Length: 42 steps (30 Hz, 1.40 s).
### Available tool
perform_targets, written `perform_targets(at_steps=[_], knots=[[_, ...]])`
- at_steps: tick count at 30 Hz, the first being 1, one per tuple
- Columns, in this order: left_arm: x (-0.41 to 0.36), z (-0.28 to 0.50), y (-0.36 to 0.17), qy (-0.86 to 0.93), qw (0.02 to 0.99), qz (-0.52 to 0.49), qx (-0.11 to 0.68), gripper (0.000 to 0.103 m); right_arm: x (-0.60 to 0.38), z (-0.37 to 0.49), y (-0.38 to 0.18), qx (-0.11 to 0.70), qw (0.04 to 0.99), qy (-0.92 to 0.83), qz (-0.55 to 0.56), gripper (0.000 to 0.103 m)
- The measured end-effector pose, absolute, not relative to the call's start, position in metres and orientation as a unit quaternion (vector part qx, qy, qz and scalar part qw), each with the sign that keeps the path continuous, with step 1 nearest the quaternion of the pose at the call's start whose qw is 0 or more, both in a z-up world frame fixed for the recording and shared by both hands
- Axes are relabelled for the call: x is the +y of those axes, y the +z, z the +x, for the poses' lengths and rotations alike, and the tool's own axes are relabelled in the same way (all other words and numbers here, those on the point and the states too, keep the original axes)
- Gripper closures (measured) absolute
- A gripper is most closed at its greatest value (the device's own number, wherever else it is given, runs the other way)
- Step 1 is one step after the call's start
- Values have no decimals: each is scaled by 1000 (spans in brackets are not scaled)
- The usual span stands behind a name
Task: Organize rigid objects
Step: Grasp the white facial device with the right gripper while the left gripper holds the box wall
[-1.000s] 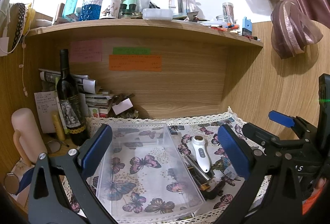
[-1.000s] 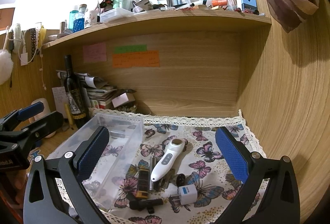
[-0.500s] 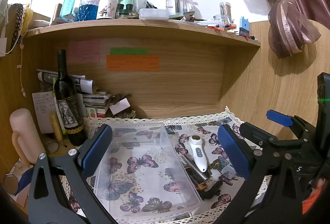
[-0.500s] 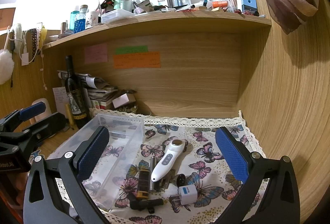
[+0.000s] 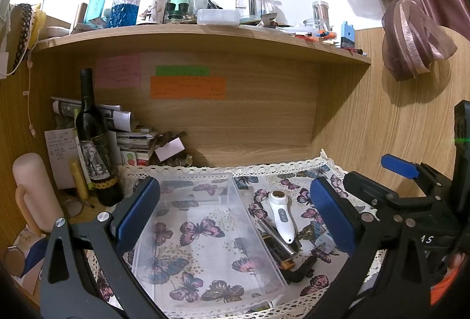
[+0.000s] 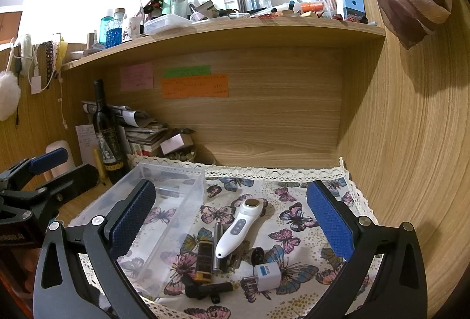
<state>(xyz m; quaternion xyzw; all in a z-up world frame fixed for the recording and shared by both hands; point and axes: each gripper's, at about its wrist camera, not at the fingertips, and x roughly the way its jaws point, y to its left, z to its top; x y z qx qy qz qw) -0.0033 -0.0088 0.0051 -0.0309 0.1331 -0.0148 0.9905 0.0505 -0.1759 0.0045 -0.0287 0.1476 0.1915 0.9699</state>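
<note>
A clear plastic bin (image 5: pixel 205 228) (image 6: pixel 164 201) stands on the butterfly cloth with nothing in it. To its right lies a heap of small items: a white handheld device (image 5: pixel 282 216) (image 6: pixel 238 228), a silver tube (image 6: pixel 217 245), a dark battery-like cylinder (image 6: pixel 204 260), a black angled part (image 6: pixel 205 288) and a white plug adapter (image 6: pixel 267 275). My left gripper (image 5: pixel 235 213) hangs open over the bin. My right gripper (image 6: pixel 232 219) hangs open above the heap, holding nothing.
A dark wine bottle (image 5: pixel 94 143), stacked papers (image 5: pixel 132 137) and a pink cylinder (image 5: pixel 32 192) crowd the left side. The shelf (image 6: pixel 235 28) above carries several bottles and jars. Wooden walls close the back and right. A tied curtain (image 5: pixel 411 25) hangs upper right.
Both grippers have hardly moved; the left view has drifted slightly, so the bin and the heap sit a little lower and closer. Both stay open.
</note>
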Motion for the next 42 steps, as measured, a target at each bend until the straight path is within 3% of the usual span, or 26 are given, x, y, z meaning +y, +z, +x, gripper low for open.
perform_targets(at_steps=[17,19,21,29,35,37,42], knots=[[20,27,-12,-24,979,-43,196,0,-164,79,-10,191,962,192,-37,0],[30,33,-15,-18,976,-48,213,15,-162,88,-13,205,957,203,-35,1],[42,42,-18,-12,970,-50,238,23,-158,99,-16,217,955,199,-40,9],[82,71,-34,22,951,-34,306,35,-146,136,-25,266,941,202,-61,30],[109,98,-52,10,924,-60,378,55,-142,163,-29,302,930,198,-68,44],[114,106,-59,7,913,-64,404,67,-141,173,-31,316,925,197,-72,48],[120,120,-75,-11,889,-75,452,81,-142,196,-40,355,912,187,-81,61]])
